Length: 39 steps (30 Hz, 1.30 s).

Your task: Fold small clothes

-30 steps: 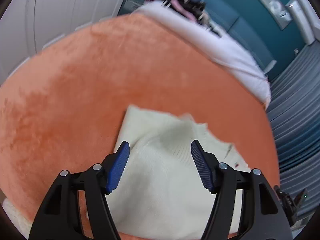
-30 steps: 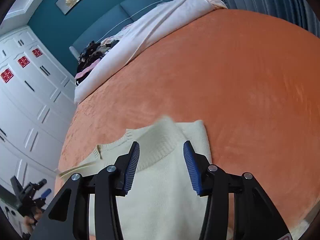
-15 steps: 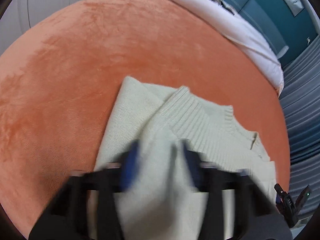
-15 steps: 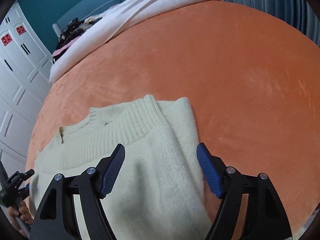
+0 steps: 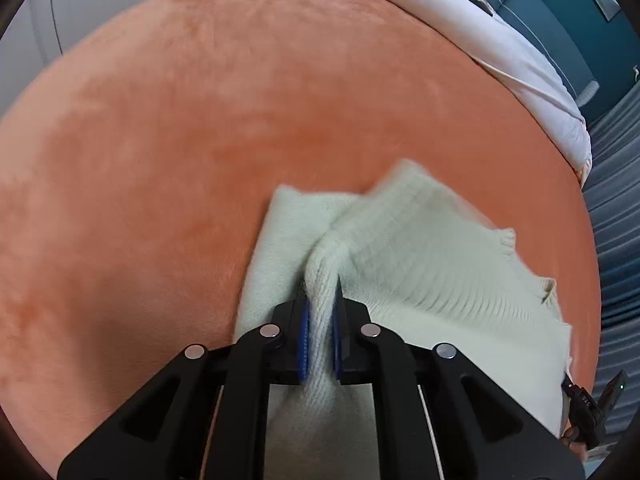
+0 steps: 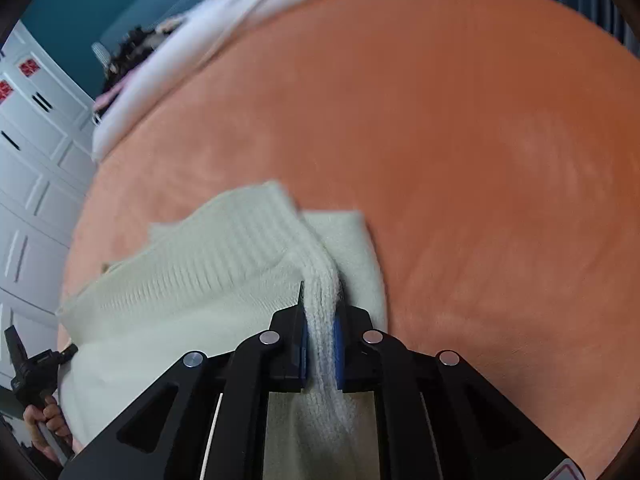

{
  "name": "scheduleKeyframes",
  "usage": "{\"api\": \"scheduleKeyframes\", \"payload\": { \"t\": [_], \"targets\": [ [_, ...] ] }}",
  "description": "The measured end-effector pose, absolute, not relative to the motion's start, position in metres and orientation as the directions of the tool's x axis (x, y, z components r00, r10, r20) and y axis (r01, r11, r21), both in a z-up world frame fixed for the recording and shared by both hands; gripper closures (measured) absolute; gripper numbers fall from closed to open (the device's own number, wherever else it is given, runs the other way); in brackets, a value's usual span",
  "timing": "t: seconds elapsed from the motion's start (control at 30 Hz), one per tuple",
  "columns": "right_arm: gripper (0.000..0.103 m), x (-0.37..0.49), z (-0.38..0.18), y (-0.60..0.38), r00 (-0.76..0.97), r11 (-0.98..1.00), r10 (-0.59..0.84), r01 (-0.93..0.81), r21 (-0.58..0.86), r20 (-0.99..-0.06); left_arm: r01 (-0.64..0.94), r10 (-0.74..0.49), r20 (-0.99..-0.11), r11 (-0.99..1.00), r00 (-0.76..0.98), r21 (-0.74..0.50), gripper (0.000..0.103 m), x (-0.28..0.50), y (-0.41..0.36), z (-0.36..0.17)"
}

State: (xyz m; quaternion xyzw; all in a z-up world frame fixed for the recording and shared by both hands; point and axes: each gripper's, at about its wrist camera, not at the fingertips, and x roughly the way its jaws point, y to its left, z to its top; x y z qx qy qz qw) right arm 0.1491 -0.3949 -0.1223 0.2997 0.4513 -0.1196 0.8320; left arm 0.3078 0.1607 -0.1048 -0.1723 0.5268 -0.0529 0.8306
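Both grippers have clamped onto sweater ridges.

Home bedroom: orange blanket, white wardrobe doors.

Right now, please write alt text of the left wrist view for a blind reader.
The left gripper is shut on a raised ridge of a cream knit sweater that lies on an orange blanket. White bedding lies at the far edge.
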Motion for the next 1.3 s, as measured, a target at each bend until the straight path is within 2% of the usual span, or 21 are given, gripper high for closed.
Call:
{"api": "scheduleKeyframes", "payload": {
  "t": [0.07, 0.13, 0.2, 0.27, 0.33, 0.47, 0.53, 0.57, 0.63, 0.73, 0.77, 0.87, 0.97, 1.0, 1.07, 1.1, 1.17, 1.2, 1.23, 1.3],
  "targets": [
    [0.094, 0.145, -0.113, -0.397, 0.592, 0.767, 0.066, 0.485, 0.421, -0.803, -0.092, -0.245, -0.851, 0.942, 0.465, -0.321, 0.093, 0.302, 0.157, -0.100],
    [0.090, 0.141, -0.098, -0.397, 0.610, 0.756, 0.070, 0.483, 0.441, -0.789, -0.074, -0.226, -0.855, 0.953, 0.467, -0.292, 0.087, 0.298, 0.155, -0.091],
    [0.084, 0.130, -0.067, -0.381, 0.645, 0.804, 0.010, 0.449, 0.390, -0.764, -0.064, -0.212, -0.834, 0.957, 0.509, -0.282, 0.084, 0.284, 0.156, -0.069],
    [0.084, 0.115, -0.041, -0.355, 0.677, 0.850, -0.011, 0.394, 0.350, -0.736, -0.043, -0.244, -0.794, 0.946, 0.556, -0.321, 0.075, 0.257, 0.154, -0.044],
    [0.084, 0.107, -0.024, -0.317, 0.686, 0.891, 0.031, 0.310, 0.331, -0.727, 0.000, -0.302, -0.756, 0.928, 0.581, -0.371, 0.066, 0.227, 0.140, -0.026],
    [0.084, 0.105, -0.031, -0.208, 0.630, 0.900, 0.294, 0.071, 0.431, -0.718, 0.109, -0.401, -0.770, 0.909, 0.496, -0.403, 0.065, 0.186, 0.082, -0.033],
    [0.095, 0.110, -0.046, -0.161, 0.572, 0.907, 0.359, -0.028, 0.420, -0.738, 0.107, -0.379, -0.808, 0.922, 0.452, -0.372, 0.065, 0.178, 0.068, -0.050],
    [0.095, 0.112, -0.055, -0.148, 0.545, 0.914, 0.359, -0.041, 0.403, -0.758, 0.091, -0.352, -0.825, 0.933, 0.443, -0.349, 0.065, 0.178, 0.070, -0.060],
    [0.099, 0.109, -0.070, -0.160, 0.524, 0.921, 0.332, 0.000, 0.390, -0.784, 0.043, -0.299, -0.845, 0.949, 0.443, -0.313, 0.071, 0.181, 0.092, -0.075],
    [0.103, 0.081, -0.084, -0.228, 0.536, 0.923, 0.192, 0.186, 0.337, -0.822, -0.035, -0.292, -0.851, 0.939, 0.437, -0.341, 0.099, 0.182, 0.147, -0.087],
    [0.103, 0.063, -0.093, -0.263, 0.529, 0.900, 0.144, 0.282, 0.334, -0.836, -0.051, -0.305, -0.849, 0.931, 0.432, -0.361, 0.102, 0.182, 0.164, -0.092],
    [0.103, 0.019, -0.109, -0.335, 0.538, 0.836, 0.098, 0.412, 0.363, -0.837, -0.054, -0.342, -0.830, 0.913, 0.441, -0.405, 0.102, 0.178, 0.181, -0.099],
    [0.103, 0.015, -0.100, -0.332, 0.535, 0.851, 0.087, 0.398, 0.342, -0.840, -0.049, -0.242, -0.853, 0.954, 0.462, -0.297, 0.102, 0.175, 0.158, -0.091],
    [0.101, 0.018, -0.091, -0.326, 0.548, 0.858, 0.081, 0.386, 0.338, -0.832, -0.053, -0.245, -0.854, 0.952, 0.459, -0.302, 0.102, 0.175, 0.154, -0.085],
    [0.092, 0.024, -0.065, -0.320, 0.620, 0.849, 0.065, 0.378, 0.370, -0.782, -0.048, -0.285, -0.829, 0.936, 0.481, -0.349, 0.081, 0.176, 0.150, -0.066],
    [0.087, 0.025, -0.053, -0.324, 0.650, 0.843, 0.055, 0.377, 0.384, -0.758, -0.039, -0.283, -0.807, 0.935, 0.518, -0.353, 0.064, 0.177, 0.149, -0.055],
    [0.067, 0.044, -0.037, -0.337, 0.679, 0.840, 0.007, 0.394, 0.374, -0.734, -0.026, -0.255, -0.776, 0.944, 0.578, -0.329, 0.052, 0.189, 0.149, -0.037],
    [0.051, 0.055, -0.032, -0.345, 0.684, 0.839, -0.024, 0.411, 0.357, -0.729, -0.033, -0.240, -0.774, 0.947, 0.587, -0.319, 0.049, 0.198, 0.149, -0.034],
    [0.040, 0.073, -0.030, -0.348, 0.680, 0.840, -0.042, 0.421, 0.343, -0.732, -0.043, -0.234, -0.775, 0.947, 0.587, -0.318, 0.046, 0.211, 0.150, -0.033],
    [0.040, 0.105, -0.040, -0.359, 0.635, 0.840, -0.062, 0.449, 0.303, -0.770, -0.074, -0.214, -0.800, 0.949, 0.560, -0.306, 0.046, 0.242, 0.151, -0.043]
  ]
}}
